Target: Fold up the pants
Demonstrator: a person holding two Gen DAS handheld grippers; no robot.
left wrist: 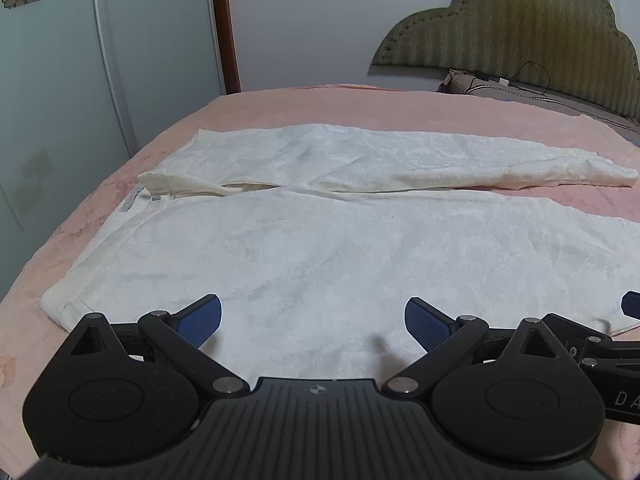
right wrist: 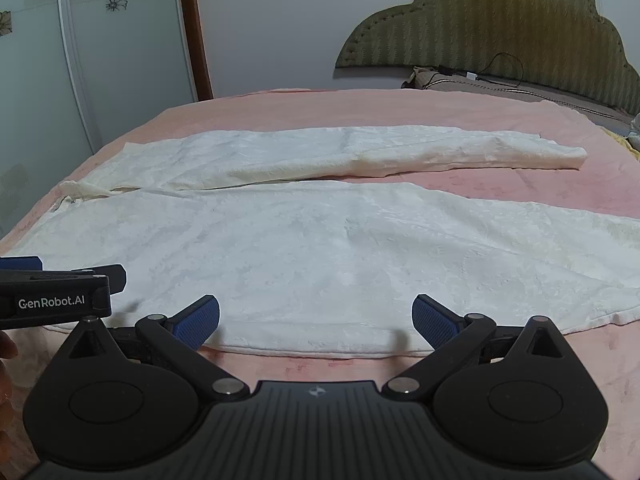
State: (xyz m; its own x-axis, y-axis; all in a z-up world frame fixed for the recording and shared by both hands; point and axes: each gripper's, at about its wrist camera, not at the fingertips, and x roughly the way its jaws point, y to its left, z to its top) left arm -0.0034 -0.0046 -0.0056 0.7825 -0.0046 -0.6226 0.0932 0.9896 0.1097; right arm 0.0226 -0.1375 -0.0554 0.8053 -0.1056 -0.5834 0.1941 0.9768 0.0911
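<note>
White pants lie spread flat on a bed covered with a pink blanket, the waistband toward the left and the two legs running off to the right. The far leg ends in a slightly rumpled cuff, and a strip of pink shows between it and the near leg toward the cuffs. The left tool hangs above the near leg close to the waist, its blue pads spread wide with nothing between them but the fabric below (not touching it, as far as the view shows). The right tool hovers over the near hem edge of the same leg, likewise wide open and holding nothing. The left tool's side shows at the left edge of the right wrist view. A padded olive headboard stands at the far right, with a dark cable lying at its foot
</note>
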